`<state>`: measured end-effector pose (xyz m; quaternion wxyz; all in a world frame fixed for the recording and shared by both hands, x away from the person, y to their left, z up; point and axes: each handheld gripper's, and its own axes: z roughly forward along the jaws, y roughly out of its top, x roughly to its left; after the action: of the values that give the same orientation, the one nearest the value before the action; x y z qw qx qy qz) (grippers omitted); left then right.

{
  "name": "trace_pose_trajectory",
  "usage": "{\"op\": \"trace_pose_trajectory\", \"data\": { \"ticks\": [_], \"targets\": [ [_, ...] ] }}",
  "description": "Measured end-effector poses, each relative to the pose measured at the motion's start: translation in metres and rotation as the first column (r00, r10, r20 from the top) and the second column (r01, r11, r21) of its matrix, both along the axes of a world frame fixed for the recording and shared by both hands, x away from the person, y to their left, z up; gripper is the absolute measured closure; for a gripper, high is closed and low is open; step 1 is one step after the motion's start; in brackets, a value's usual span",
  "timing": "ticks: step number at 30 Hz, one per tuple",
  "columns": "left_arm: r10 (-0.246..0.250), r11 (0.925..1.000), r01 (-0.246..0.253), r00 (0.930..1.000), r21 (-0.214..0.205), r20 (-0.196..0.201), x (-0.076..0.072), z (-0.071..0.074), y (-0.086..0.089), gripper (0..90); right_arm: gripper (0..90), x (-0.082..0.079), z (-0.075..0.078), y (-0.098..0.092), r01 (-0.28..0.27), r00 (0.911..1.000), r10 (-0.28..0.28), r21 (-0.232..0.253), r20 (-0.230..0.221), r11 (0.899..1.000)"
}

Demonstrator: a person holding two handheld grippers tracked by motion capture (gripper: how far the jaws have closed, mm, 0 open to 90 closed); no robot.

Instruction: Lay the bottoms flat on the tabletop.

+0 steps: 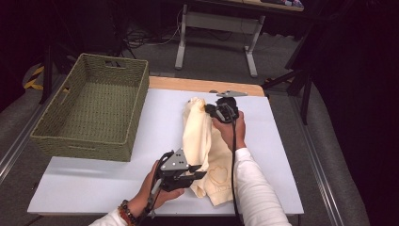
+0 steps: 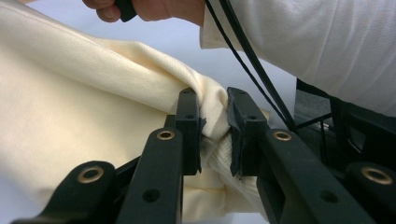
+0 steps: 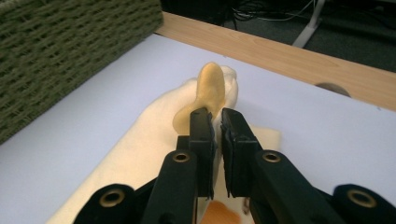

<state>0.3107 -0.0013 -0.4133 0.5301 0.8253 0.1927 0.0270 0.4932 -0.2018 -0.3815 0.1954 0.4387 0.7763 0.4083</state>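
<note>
Cream garment (image 1: 203,141) pinched in both grippers' fingers, near hem hidden behind left gripper (image 1: 197,175).

Bright overhead light is falling on the white tabletop (image 1: 117,174) while surroundings are staying dark; the black jaws in both gripper views are showing soft, close-up blur.

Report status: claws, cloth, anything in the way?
Left claw shut on cloth, near end. Right claw shut on far end. Cloth part lifted off table. Basket stands left, path open.
</note>
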Motion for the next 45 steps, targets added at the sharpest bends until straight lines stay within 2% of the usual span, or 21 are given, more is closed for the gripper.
{"op": "trace_pose_trajectory", "data": {
  "ticks": [4, 7, 9, 12, 14, 15, 18, 22, 23, 24, 26, 27, 29, 31, 33, 35, 37, 38, 41, 43, 45],
  "targets": [
    [-0.018, 0.9997, 0.018, 0.9997, 0.015, -0.017, 0.003, -0.006, -0.02, 75.7, 82.8, -0.001, -0.009, -0.022, 0.033, 0.9994, -0.033, 0.015, -0.01, 0.999],
    [-0.021, 0.9993, 0.022, 0.9993, 0.03, -0.032, 0.005, -0.01, -0.034, 74.6, 84.0, -0.002, -0.017, -0.034, 0.046, 0.9988, -0.046, 0.005, -0.017, 0.999],
    [-0.014, 0.9992, 0.015, 0.9995, 0.038, -0.029, 0.006, -0.012, -0.042, 71.9, 86.4, -0.003, -0.022, -0.041, 0.061, 0.998, -0.061, -0.003, -0.015, 0.998],
    [-0.016, 0.9993, 0.016, 0.9995, 0.034, -0.028, 0.009, -0.013, -0.05, 69.0, 84.4, -0.004, -0.03, -0.051, 0.067, 0.9973, -0.067, 0.017, -0.031, 0.998],
    [-0.017, 0.9996, 0.017, 0.9997, 0.024, -0.019, 0.011, -0.013, -0.055, 67.6, 84.1, -0.006, -0.033, -0.055, 0.075, 0.9968, -0.075, -0.006, -0.027, 0.997],
    [-0.015, 0.9998, 0.015, 0.9997, 0.014, -0.018, 0.012, -0.013, -0.056, 64.1, 83.8, -0.007, -0.035, -0.057, 0.073, 0.9969, -0.073, 0.004, -0.031, 0.997],
    [-0.014, 0.9999, 0.014, 0.9998, -0.009, -0.013, 0.013, -0.01, -0.055, 57.0, 80.3, -0.014, -0.039, -0.062, 0.08, 0.9965, -0.08, -0.006, -0.027, 0.997],
    [-0.003, 0.9993, 0.003, 0.9999, -0.038, 0.017, 0.012, 0.0, -0.043, 49.4, 72.9, -0.026, -0.04, -0.066, 0.071, 0.9973, -0.071, -0.003, -0.016, 0.997],
    [0.003, 0.9995, -0.002, 0.9995, -0.032, 0.033, 0.011, 0.002, -0.039, 47.4, 70.3, -0.029, -0.04, -0.066, 0.066, 0.9977, -0.066, 0.001, -0.017, 0.998],
    [0.016, 0.9998, -0.014, 0.9974, -0.017, 0.071, 0.008, 0.006, -0.031, 45.8, 67.7, -0.033, -0.04, -0.066, 0.059, 0.9981, -0.059, 0.0, -0.015, 0.998],
    [0.04, 0.9991, -0.041, 0.9921, 0.012, 0.119, 0.006, 0.007, -0.015, 43.7, 62.7, -0.043, -0.04, -0.066, 0.048, 0.9988, -0.048, -0.007, -0.008, 0.999],
    [0.089, 0.9943, -0.097, 0.9853, 0.044, 0.146, 0.008, 0.004, 0.0, 42.2, 60.0, -0.051, -0.041, -0.066, 0.038, 0.9992, -0.038, -0.008, -0.007, 0.999],
    [0.153, 0.9844, -0.163, 0.9782, 0.066, 0.14, 0.014, -0.004, 0.018, 42.7, 54.8, -0.068, -0.043, -0.065, 0.014, 0.9999, -0.014, -0.006, -0.003, 1.0],
    [0.207, 0.9708, -0.22, 0.9701, 0.097, 0.127, 0.021, -0.015, 0.033, 43.2, 52.3, -0.079, -0.047, -0.061, 0.0, 1.0, -0.001, -0.045, -0.009, 0.999],
    [0.238, 0.9622, -0.25, 0.9646, 0.108, 0.113, 0.026, -0.027, 0.043, 44.1, 51.9, -0.089, -0.052, -0.058, -0.019, 0.9998, 0.019, -0.075, -0.004, 0.997],
    [0.254, 0.9535, -0.269, 0.9603, 0.136, 0.115, 0.03, -0.037, 0.048, 44.5, 51.6, -0.096, -0.056, -0.056, -0.029, 0.9993, 0.027, -0.082, -0.025, 0.996],
    [0.258, 0.9511, -0.272, 0.9602, 0.147, 0.107, 0.032, -0.041, 0.048, 44.6, 51.9, -0.1, -0.057, -0.056, -0.025, 0.9994, 0.023, -0.09, -0.025, 0.996],
    [0.251, 0.9522, -0.262, 0.9643, 0.157, 0.085, 0.036, -0.047, 0.046, 44.5, 52.4, -0.104, -0.059, -0.056, -0.02, 0.9993, 0.017, -0.105, -0.034, 0.994],
    [0.242, 0.9509, -0.253, 0.967, 0.179, 0.08, 0.039, -0.051, 0.037, 44.7, 54.2, -0.109, -0.065, -0.056, -0.028, 0.9972, 0.02, -0.102, -0.073, 0.994],
    [0.238, 0.9492, -0.246, 0.969, 0.196, 0.066, 0.042, -0.054, 0.03, 44.7, 58.1, -0.111, -0.068, -0.055, -0.03, 0.9966, 0.021, -0.124, -0.08, 0.992],
    [0.237, 0.9476, -0.243, 0.9701, 0.208, 0.052, 0.044, -0.057, 0.025, 44.7, 61.5, -0.11, -0.071, -0.055, -0.031, 0.9952, 0.02, -0.119, -0.095, 0.992]
  ]
}}
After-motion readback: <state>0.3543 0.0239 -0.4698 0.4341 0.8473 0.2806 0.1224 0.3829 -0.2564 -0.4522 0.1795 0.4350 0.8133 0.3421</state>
